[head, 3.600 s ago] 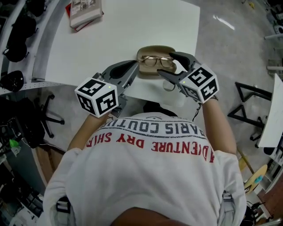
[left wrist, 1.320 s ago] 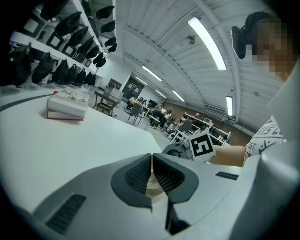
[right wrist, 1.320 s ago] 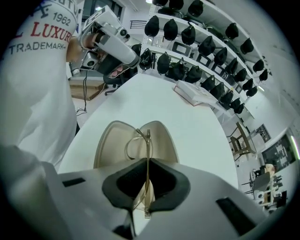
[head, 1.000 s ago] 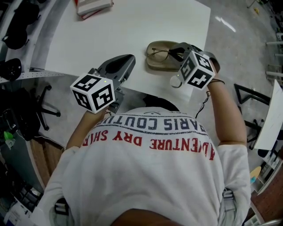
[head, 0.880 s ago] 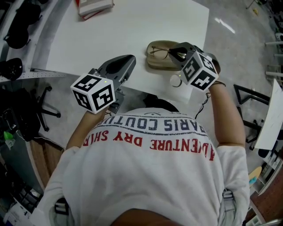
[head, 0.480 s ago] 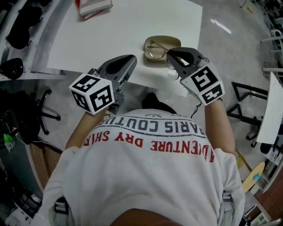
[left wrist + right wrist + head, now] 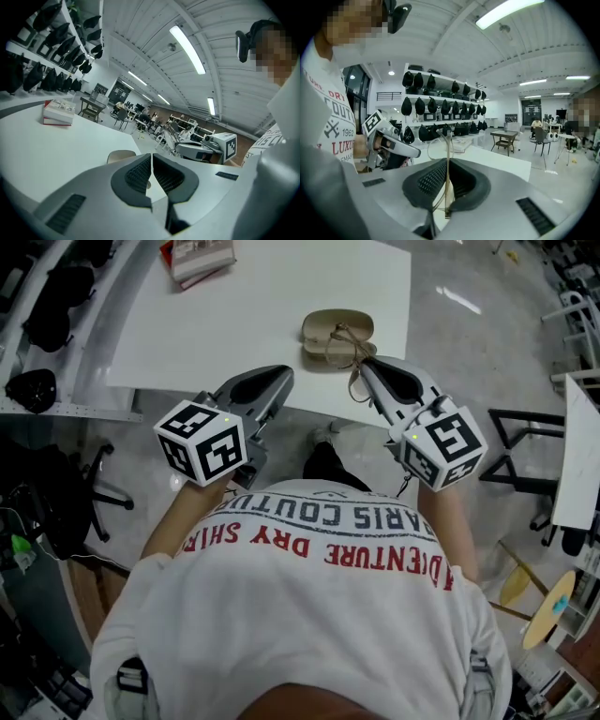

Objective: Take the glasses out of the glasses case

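Head view shows one white table [image 7: 234,315] bearing one open tan glasses case [image 7: 328,326]. At the case's five o'clock the right gripper [image 7: 364,364] pinches the one pair of glasses [image 7: 355,381] by its thin frame. At eight o'clock the left gripper [image 7: 281,379] has its jaws together on nothing

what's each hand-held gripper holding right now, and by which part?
Right hand-held gripper: glasses, pinched on the thin metal frame by one lens; temple or rim, cannot tell. Left hand-held gripper: shut, nothing held.
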`<action>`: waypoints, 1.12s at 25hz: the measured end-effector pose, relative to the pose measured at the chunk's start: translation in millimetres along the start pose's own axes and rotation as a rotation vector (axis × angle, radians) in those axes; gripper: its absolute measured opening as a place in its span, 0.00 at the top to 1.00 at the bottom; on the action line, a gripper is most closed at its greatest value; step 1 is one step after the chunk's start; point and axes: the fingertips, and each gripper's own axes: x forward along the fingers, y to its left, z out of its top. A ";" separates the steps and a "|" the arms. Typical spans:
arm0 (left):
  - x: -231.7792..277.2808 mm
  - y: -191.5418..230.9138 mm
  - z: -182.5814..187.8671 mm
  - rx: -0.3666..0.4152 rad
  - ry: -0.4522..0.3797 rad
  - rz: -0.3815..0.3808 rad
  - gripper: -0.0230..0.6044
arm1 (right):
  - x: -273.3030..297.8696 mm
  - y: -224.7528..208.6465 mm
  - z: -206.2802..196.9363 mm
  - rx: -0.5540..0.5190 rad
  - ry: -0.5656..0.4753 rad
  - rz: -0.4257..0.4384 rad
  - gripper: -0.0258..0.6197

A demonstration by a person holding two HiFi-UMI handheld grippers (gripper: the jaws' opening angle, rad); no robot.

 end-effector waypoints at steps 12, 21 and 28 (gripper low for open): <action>-27.0 -38.1 -5.3 0.057 -0.026 -0.053 0.91 | -52.2 44.5 6.2 0.134 -0.184 -0.003 0.91; -41.9 -50.5 -9.9 0.072 -0.022 -0.082 0.91 | -61.8 64.0 5.0 0.169 -0.225 -0.015 0.91; -47.5 -54.8 -12.2 0.074 -0.021 -0.099 0.91 | -63.9 74.6 4.5 0.169 -0.227 -0.019 0.91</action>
